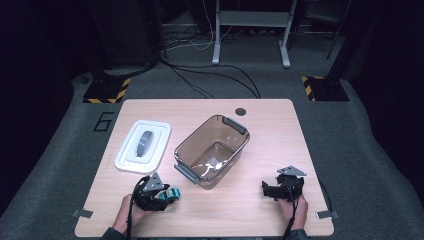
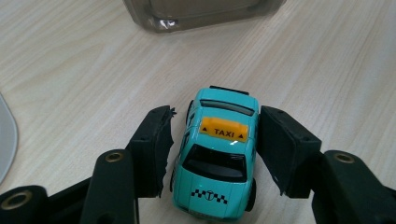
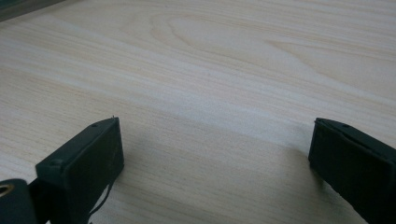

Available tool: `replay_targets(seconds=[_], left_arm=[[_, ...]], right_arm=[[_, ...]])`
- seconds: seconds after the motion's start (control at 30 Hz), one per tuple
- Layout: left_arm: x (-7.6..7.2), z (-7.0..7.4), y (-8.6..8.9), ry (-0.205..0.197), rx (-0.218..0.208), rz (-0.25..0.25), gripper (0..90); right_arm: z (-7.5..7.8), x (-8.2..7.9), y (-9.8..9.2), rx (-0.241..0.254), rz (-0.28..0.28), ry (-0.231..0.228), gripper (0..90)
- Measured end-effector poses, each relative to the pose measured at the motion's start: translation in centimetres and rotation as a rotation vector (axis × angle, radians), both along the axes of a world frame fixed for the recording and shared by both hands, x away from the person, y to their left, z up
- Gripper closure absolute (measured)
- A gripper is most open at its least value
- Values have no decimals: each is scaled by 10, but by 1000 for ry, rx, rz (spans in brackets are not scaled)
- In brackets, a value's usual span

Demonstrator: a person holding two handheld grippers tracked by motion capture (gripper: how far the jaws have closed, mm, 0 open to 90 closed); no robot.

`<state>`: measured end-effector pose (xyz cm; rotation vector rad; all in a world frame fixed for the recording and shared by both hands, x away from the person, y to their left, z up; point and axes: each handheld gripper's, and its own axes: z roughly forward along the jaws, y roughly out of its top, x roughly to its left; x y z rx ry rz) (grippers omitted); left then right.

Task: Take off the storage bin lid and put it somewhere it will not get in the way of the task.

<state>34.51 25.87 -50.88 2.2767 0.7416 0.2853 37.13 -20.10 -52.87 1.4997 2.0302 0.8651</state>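
A teal toy taxi (image 2: 219, 154) with a yellow TAXI sign stands on the wooden table (image 2: 70, 70), between the jaws of my left gripper (image 2: 214, 149). The black pads (image 2: 152, 149) flank its two sides closely; a thin gap shows at the left pad, and the right pad looks level with the car's side. From above, the taxi (image 1: 173, 193) sits at the tip of the left gripper (image 1: 167, 194), near the table's front left. My right gripper (image 1: 267, 190) rests at the front right, and its jaws (image 3: 215, 154) stand wide open over bare wood.
A clear brown plastic bin (image 1: 235, 125) with grey handles stands at the table's middle, its corner (image 2: 163, 21) just ahead of the taxi. A white lid (image 1: 131, 156) with a grey handle lies to the bin's left. A dark round grommet (image 1: 241, 111) marks the far edge.
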Motion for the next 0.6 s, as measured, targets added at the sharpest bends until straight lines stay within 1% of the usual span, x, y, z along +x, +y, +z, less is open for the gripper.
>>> replay_targets(seconds=[0.03, 0.1, 0.13, 0.17, 0.2, 0.4, 0.43, 0.57, 0.6], left_arm=[[0, -1, 0, -3, -11, 3, 462], [0, -2, 1, -2, -17, -2, 474], [0, -2, 2, 6, -18, -1, 474], [0, -3, 2, 8, -25, 12, 470], [0, -3, 3, 11, -29, 9, 468], [0, -4, 4, 15, -27, 16, 441], [0, -4, 4, 11, -26, 15, 443], [0, -3, 5, 17, -14, 6, 460], [0, -4, 5, 21, -25, 14, 458]], right_arm=[[0, 0, 0, 0, 0, 1, 23], [0, 0, 0, 0, 1, 0, 24], [0, 0, 0, 1, 1, 1, 24], [0, 0, 0, 1, 1, 0, 24], [0, 0, 0, 0, 0, 1, 24], [0, 0, 0, 1, 1, 1, 24], [0, 0, 0, 0, 0, 0, 24], [0, 0, 0, 0, 0, 0, 24], [0, 0, 0, -1, 1, -1, 24]])
